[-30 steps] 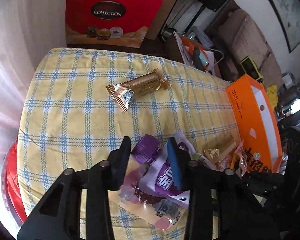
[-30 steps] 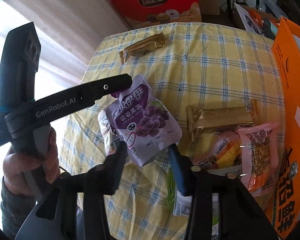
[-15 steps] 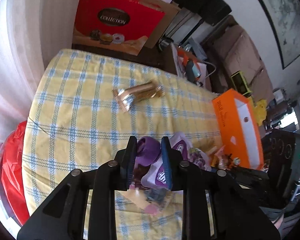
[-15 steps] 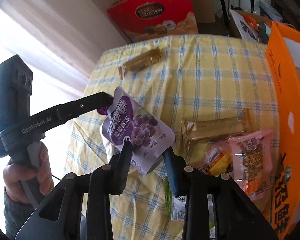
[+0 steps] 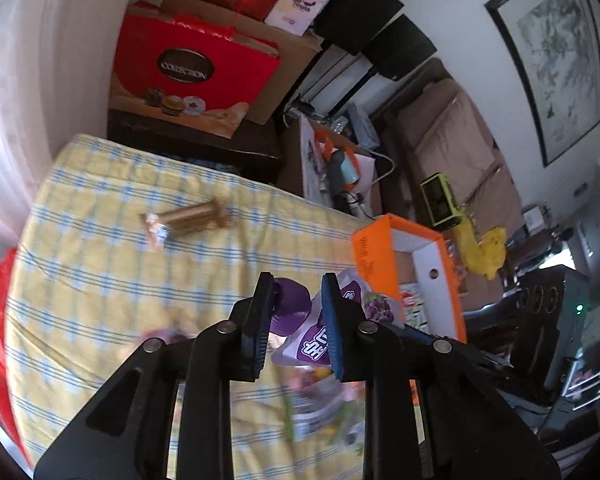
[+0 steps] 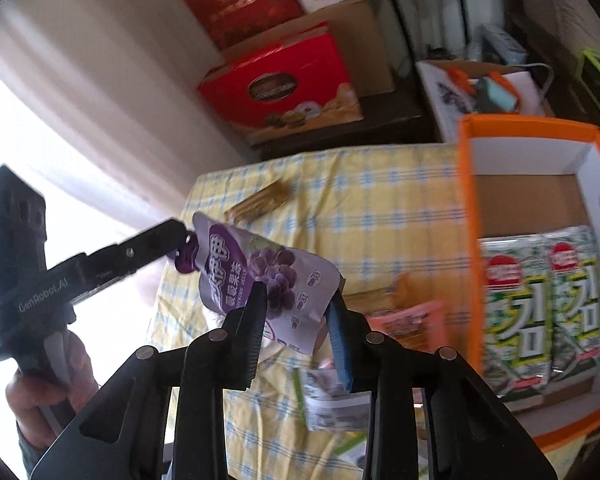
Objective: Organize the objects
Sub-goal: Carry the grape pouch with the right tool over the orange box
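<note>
both claws are pinching the purple grape pouch (image 6: 260, 268), left claw (image 5: 296, 308) on its cap, right claw (image 6: 296, 308) on the bottom, so next it probably goes into the orange box (image 6: 524, 148)

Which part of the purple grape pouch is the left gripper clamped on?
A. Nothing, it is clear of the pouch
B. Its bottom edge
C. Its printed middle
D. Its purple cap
D: in the right wrist view the left gripper closes on the purple cap of the purple grape pouch, while the right gripper holds its lower end.
</note>
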